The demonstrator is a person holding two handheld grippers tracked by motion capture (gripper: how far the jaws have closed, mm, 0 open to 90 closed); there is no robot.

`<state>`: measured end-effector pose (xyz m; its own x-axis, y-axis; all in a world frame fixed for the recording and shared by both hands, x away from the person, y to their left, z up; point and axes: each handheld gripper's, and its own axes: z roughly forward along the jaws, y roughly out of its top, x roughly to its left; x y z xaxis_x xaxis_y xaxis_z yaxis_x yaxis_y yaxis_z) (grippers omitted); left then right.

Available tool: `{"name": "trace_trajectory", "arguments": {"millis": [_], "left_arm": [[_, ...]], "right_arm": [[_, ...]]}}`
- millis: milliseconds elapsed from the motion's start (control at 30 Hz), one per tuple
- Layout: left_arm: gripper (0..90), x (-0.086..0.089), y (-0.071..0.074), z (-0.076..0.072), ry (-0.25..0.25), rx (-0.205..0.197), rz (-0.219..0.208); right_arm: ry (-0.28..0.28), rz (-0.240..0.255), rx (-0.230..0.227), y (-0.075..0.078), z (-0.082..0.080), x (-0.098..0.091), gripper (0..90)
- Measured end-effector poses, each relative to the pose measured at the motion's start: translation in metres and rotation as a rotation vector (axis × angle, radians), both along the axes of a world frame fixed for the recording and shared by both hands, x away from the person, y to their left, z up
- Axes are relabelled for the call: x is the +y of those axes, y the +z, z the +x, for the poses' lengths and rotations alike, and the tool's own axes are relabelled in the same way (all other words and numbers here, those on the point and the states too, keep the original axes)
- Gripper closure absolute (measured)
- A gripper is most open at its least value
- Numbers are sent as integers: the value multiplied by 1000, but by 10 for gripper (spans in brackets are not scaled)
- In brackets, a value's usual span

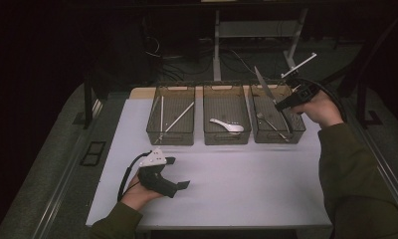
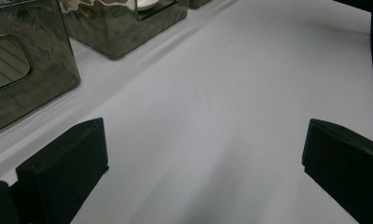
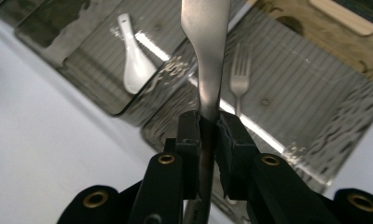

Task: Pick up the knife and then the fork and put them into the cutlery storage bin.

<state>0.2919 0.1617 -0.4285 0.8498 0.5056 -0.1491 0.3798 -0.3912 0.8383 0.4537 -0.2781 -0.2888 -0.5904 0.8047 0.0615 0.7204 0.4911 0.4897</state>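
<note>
Silver knife (image 3: pixel 208 56), white spoon (image 3: pixel 134 60), smoky translucent bins (image 1: pixel 227 137), pale lavender table (image 1: pixel 237 184).

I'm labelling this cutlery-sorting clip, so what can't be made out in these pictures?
- Metal knife: right gripper view, tip cut off by the top edge, handle end hidden between the right gripper pads.
- Silver fork: handle hidden behind the black jaws.
- White ceramic spoon: left gripper view, cut off by the top edge.
- Left dark mesh bin: high view, thin utensils too small to identify.

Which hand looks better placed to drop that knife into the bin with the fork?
Right: the right gripper already clamps the knife above the fork's bin. The left gripper rests open, far off.
</note>
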Motion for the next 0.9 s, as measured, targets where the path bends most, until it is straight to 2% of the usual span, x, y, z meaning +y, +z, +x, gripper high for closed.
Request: {"name": "trace_trajectory", "arguments": {"millis": [400, 633, 900], "left_arm": [[0, 0, 0, 0, 0, 1, -4], [0, 0, 0, 0, 2, 5, -10], [0, 0, 1, -1, -1, 3, -6]], "right_arm": [[-78, -12, -12, 1, 35, -9, 793], [-116, -39, -6, -14, 51, -12, 792], [-130, -50, 33, -32, 59, -10, 792]]}}
